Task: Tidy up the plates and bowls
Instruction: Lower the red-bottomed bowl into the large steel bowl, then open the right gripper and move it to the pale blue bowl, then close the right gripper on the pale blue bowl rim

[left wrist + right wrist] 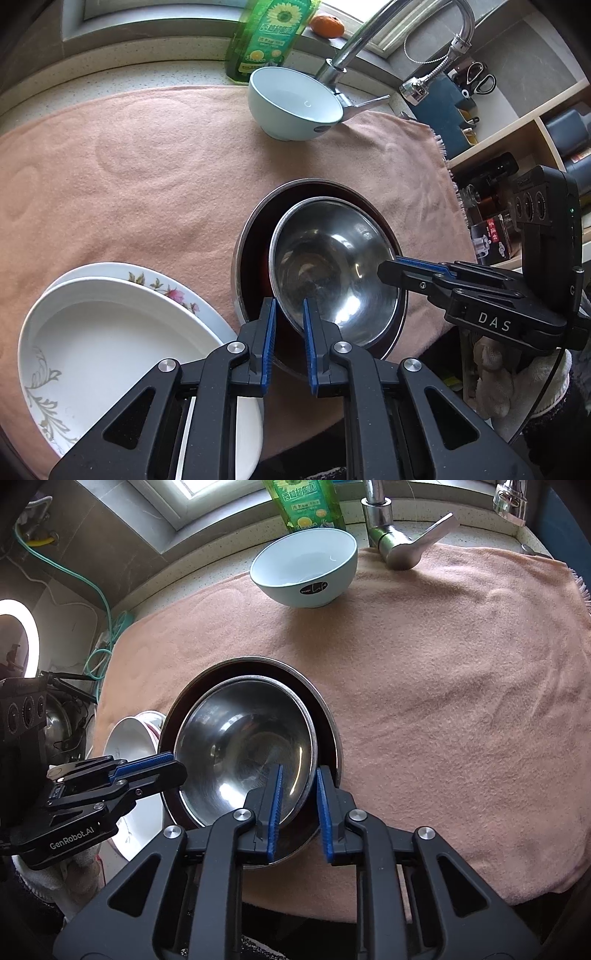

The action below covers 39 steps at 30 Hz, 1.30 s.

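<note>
A small steel bowl sits tilted inside a larger dark-lined steel bowl on a pink towel. My left gripper straddles the small bowl's near rim, one finger inside and one outside. My right gripper straddles the same bowl at its opposite rim, with the larger bowl just outside. Each gripper also shows in the other view, my right gripper and my left gripper. Two stacked white plates lie at the left. A pale blue bowl stands at the back.
A green dish-soap bottle, a chrome tap and an orange stand behind the towel. Shelves with jars and scissors are at the right. In the right wrist view a ring light and cables are at the left.
</note>
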Each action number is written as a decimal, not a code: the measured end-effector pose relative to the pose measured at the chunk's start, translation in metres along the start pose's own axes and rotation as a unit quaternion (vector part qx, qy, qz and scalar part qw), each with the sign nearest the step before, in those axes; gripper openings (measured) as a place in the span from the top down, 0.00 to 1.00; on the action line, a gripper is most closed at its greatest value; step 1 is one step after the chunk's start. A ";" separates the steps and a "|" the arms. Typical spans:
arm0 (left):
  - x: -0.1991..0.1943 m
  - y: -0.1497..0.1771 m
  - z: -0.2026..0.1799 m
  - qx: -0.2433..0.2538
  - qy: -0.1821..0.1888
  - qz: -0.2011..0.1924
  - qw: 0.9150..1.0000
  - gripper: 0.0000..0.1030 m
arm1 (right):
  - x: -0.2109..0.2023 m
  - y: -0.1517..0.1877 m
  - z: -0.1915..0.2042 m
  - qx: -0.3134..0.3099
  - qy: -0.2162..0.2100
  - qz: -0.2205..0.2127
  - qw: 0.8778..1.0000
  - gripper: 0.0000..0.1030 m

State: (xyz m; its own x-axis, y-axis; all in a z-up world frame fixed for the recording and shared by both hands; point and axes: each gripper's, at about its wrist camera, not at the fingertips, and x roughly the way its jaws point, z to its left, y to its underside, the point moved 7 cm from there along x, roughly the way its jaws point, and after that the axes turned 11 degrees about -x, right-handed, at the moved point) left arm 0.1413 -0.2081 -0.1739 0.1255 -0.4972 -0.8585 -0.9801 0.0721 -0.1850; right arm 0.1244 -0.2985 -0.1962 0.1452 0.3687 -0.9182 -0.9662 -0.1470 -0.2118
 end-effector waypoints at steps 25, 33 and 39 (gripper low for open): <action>-0.051 -0.055 0.000 -0.006 0.033 -0.071 0.997 0.86 | -0.058 -0.038 -0.019 0.014 0.003 -0.100 0.995 0.58; -0.042 -0.109 0.007 -0.022 0.020 -0.086 0.996 0.86 | -0.058 -0.076 -0.058 0.034 -0.005 -0.095 0.995 0.58; -0.019 -0.146 0.002 -0.032 0.038 -0.069 0.996 0.86 | -0.055 -0.107 -0.078 0.057 -0.012 -0.113 0.992 0.58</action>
State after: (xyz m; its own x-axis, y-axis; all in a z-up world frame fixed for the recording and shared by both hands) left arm 0.2819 -0.2074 -0.1313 0.2501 -0.5631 -0.7876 -0.9623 -0.0549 -0.2663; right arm 0.2364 -0.3748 -0.1497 0.3578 0.4028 -0.8425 -0.9273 0.0470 -0.3713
